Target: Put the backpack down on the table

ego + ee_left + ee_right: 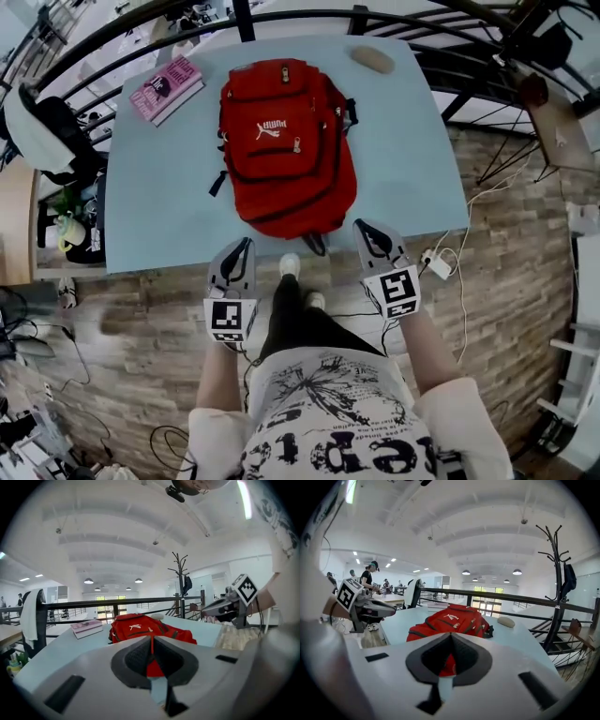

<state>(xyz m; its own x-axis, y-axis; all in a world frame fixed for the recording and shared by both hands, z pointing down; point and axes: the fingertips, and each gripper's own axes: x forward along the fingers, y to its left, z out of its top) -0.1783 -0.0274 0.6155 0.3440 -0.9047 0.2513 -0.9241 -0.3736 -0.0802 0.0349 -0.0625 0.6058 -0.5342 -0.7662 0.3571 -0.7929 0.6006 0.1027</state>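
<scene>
red fabric backpack [286, 145] laid flat on pale blue counter [159, 216]; task judged done. left tongs [244, 244] and right tongs [363, 226] both closed, nothing gripped. backpack found ahead, between both tongs, long axis pointed away from person; right tongs judged slightly nearer.

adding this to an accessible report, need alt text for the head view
A red backpack lies flat on a light blue table, seen from above, with a pink book far left and a beige oval object far right. The left gripper and right gripper hover off the near edge, shut, empty, clear of the backpack.
</scene>
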